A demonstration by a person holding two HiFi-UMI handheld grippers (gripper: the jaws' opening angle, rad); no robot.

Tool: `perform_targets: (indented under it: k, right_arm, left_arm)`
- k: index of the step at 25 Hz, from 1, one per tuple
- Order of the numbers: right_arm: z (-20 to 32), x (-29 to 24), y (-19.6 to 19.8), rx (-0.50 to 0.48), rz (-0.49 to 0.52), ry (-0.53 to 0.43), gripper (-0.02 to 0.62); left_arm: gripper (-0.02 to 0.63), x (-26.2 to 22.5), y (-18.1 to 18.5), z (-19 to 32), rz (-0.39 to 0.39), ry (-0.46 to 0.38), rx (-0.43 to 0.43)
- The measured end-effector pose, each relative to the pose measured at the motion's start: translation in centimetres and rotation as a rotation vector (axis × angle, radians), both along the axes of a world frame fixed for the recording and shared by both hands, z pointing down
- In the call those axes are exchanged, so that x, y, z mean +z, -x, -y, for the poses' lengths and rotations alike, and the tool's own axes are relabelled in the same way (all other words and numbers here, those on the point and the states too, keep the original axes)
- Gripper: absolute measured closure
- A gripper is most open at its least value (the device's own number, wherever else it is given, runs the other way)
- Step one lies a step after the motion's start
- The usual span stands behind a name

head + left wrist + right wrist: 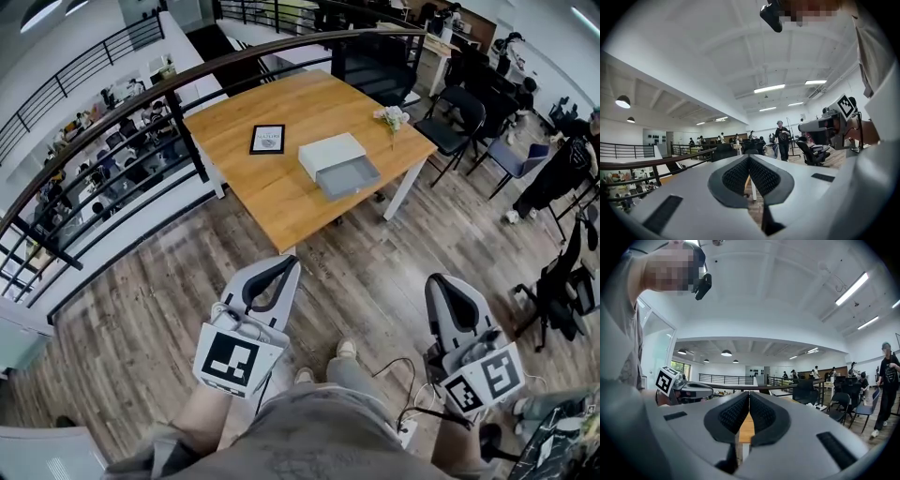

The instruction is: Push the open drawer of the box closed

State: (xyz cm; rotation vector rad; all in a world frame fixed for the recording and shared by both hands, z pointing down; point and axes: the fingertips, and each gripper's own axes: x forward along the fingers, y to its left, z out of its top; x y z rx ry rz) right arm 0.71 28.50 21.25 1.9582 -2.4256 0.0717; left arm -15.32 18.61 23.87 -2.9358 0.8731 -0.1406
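A white box lies on the wooden table, well ahead of me. Its grey drawer sticks out open toward the table's near right edge. I stand back from the table with both grippers held low, over the floor. My left gripper is shut with nothing in it; its ribbed pads meet along their length. My right gripper is likewise shut and empty, pads pressed together. Neither is near the box. A strip of the tabletop shows below the right jaws.
A framed picture lies left of the box and a small bunch of flowers at the table's right corner. A black railing runs behind and left of the table. Chairs stand to the right. A cable trails by my feet.
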Motion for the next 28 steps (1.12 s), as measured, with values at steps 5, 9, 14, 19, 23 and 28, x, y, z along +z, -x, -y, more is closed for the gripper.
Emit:
perform_targets:
  k: [5,9,14,19,23,28]
  right_arm:
    - [1.3,1.9,-2.1,0.033,0.010,0.006,0.550]
    - [4.6,4.0,-4.7,0.016,0.010,0.029,0.403]
    - [10.1,5.5,-8.9,-0.024,0.021,0.052,0.403]
    - [16.4,6.2,-12.7,-0.053,0.027,0.068,0.403]
    - [21.0,7.8,-15.2,-0.090,0.050,0.111,0.403]
    - [26.8,11.2,-17.8,-0.149,0.071,0.188,0.402]
  left_arm:
    - [0.589,0.8,-1.0,1.8,-0.023,0.005,-0.016]
    - [0.564,2.2,-3.0,4.7,-0.004,-0.006,-0.071]
    - [0.560,3.7,-6.3,9.6,0.027,-0.004,-0.140]
    - [0.560,4.3,-9.4,15.1,0.052,0.009,-0.172]
    - [0.560,5.5,-11.7,19.0,0.094,0.042,-0.202]
    - [0.565,7.6,-14.5,23.6,0.156,0.082,-0.234]
